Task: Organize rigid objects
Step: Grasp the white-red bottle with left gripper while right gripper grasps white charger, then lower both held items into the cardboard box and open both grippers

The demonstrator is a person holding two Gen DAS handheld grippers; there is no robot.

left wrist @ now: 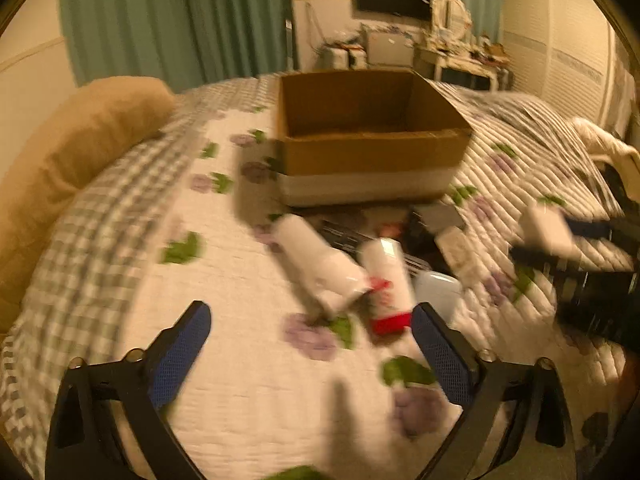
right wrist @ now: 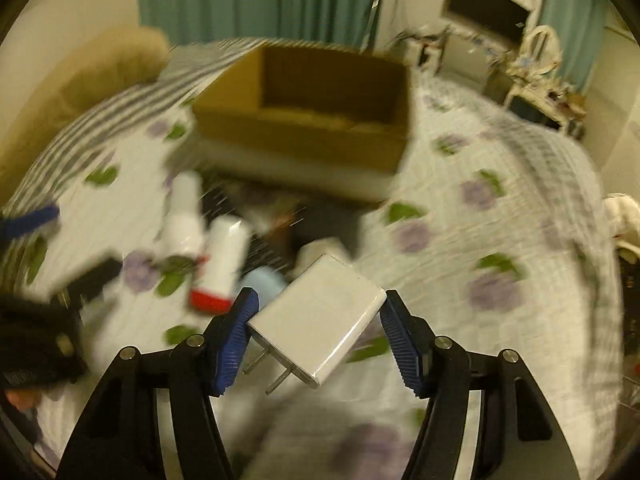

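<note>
My left gripper [left wrist: 310,340] hangs with jaws spread wide and empty over the quilted floral bed [left wrist: 240,380]. Just ahead lie a white cylindrical bottle [left wrist: 316,260] and a white tube with a red cap [left wrist: 386,280], touching each other. Beyond them stands the open brown cardboard box [left wrist: 368,148]. My right gripper [right wrist: 316,320] carries a white square plug-in charger [right wrist: 320,320], pinched corner to corner, prongs toward me. That skewed hold could let it twist and drop short of the box. The dark clutter [left wrist: 400,232] before the box's near wall crowds my path.
</note>
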